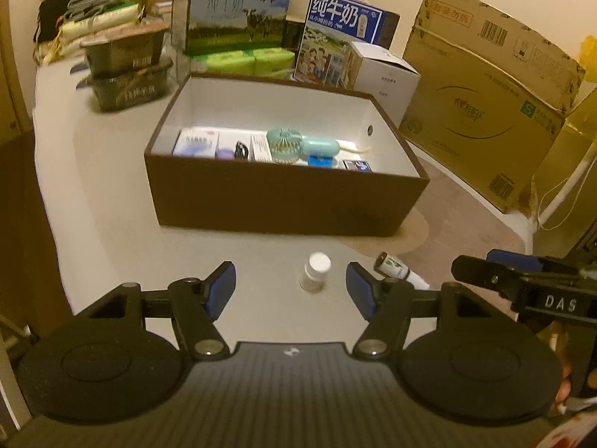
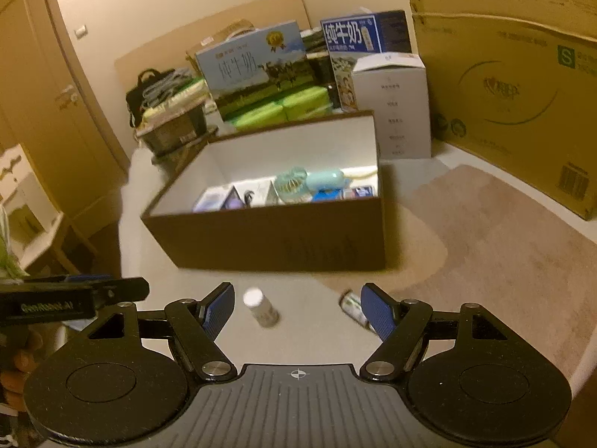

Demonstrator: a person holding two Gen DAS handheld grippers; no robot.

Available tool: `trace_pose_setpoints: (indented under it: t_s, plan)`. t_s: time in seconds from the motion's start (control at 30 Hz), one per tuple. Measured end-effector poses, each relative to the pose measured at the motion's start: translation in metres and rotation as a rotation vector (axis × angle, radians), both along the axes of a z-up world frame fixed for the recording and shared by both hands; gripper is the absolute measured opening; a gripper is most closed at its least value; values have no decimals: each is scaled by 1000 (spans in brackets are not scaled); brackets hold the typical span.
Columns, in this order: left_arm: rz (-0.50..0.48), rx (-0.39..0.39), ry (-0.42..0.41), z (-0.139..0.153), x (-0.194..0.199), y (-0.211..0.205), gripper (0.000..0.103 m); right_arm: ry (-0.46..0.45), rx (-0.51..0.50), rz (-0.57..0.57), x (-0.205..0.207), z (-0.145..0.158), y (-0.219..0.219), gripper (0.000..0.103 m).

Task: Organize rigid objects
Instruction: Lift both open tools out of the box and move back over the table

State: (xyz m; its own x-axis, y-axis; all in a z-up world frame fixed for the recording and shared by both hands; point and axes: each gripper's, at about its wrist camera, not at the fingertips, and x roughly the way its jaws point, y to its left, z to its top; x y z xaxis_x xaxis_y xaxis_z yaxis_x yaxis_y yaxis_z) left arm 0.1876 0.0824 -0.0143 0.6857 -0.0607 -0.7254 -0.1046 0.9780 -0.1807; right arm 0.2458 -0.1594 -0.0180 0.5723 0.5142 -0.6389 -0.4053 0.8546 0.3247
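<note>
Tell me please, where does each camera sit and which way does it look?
Left wrist: on the left gripper, looking forward and down at the white-capped bottle; the right gripper shows at right.
Right wrist: on the right gripper, facing the same way; person's fingers show at left.
Shared: bottle, brown box.

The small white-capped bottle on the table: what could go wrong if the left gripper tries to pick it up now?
1. The white-capped bottle stands upright and is narrow; a finger of the open left gripper could tip it over.
2. The lying bottle rests close beside it and may roll if bumped.
3. The right gripper is close by on the right, so the two grippers might collide.
</note>
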Motion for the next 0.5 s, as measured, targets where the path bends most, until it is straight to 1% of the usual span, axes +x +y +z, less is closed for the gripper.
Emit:
trace_pose_setpoints:
  t_s: [0.07, 0.17, 0.27, 0.43, 0.5]
  plan:
    - [-2, 1, 12, -3, -5, -3, 63, -5, -1, 4, -7, -4, -3, 75]
    - [-16, 11, 20, -7, -10, -10, 63, 5, -43, 9, -15, -10, -3, 75]
    - [-41, 15, 20, -12, -16, -17, 63, 20, -61, 14, -22, -17, -6, 75]
    - [-85, 4, 67, -24, -18, -29, 63, 44, -69, 11, -30, -29, -12, 75]
    - [-101, 38, 107, -32, -17, -36, 64, 44, -81, 12, -34, -32, -14, 75]
